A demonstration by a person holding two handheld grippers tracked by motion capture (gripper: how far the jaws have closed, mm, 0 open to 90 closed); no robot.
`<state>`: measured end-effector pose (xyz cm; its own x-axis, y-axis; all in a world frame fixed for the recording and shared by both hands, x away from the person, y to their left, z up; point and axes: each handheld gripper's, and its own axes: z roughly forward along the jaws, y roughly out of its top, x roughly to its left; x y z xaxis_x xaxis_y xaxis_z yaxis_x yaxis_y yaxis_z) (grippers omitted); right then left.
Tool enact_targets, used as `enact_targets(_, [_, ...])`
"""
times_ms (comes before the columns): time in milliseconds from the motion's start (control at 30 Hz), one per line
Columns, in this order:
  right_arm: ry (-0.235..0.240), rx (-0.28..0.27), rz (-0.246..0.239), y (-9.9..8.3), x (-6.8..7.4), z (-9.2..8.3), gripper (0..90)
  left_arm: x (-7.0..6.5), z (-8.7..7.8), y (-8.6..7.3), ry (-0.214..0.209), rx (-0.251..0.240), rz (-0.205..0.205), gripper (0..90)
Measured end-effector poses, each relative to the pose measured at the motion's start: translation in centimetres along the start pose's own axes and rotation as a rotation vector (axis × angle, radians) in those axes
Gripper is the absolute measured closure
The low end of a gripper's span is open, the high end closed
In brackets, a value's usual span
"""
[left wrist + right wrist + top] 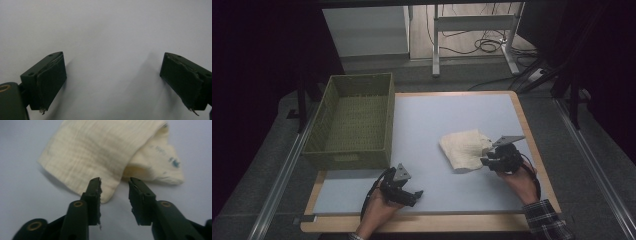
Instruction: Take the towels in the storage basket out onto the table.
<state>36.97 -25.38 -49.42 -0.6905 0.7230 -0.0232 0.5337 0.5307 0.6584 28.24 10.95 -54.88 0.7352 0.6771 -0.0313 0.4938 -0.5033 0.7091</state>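
A cream folded cloth [464, 148] lies on the pale blue table top, right of centre. In the right gripper view the cloth [100, 157] shows a folded-over upper layer and small blue marks on the lower layer at right. My right gripper [488, 161] sits at the cloth's near right corner; its jaws stand partly open around that corner [114, 188], not pressing on it. My left gripper [416, 195] rests low over the bare table near the front edge, with its jaws wide open [112, 82] and nothing between them.
A green woven basket [354, 152] stands at the table's left side, empty inside. The table [452, 110] has a wooden rim. Beyond it are a desk frame and cables on the floor.
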Motion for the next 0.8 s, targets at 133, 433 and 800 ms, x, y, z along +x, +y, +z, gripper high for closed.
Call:
enact_targets(133, [0.014,0.018,0.013,-0.8,0.5,1.7,55.4,0.0,0.0,0.0,0.0,0.0,-0.001,6.7])
enact_targets(433, [0.034,-0.009,-0.027,0.3,1.7,1.0,86.7,0.0,0.0,0.0,0.0,-0.001,0.0,6.7])
enact_targets(800, [0.081,-0.079,-0.068,7.4,1.5,-0.6,86.1,0.0,0.0,0.0,0.0,0.001,0.002,6.7])
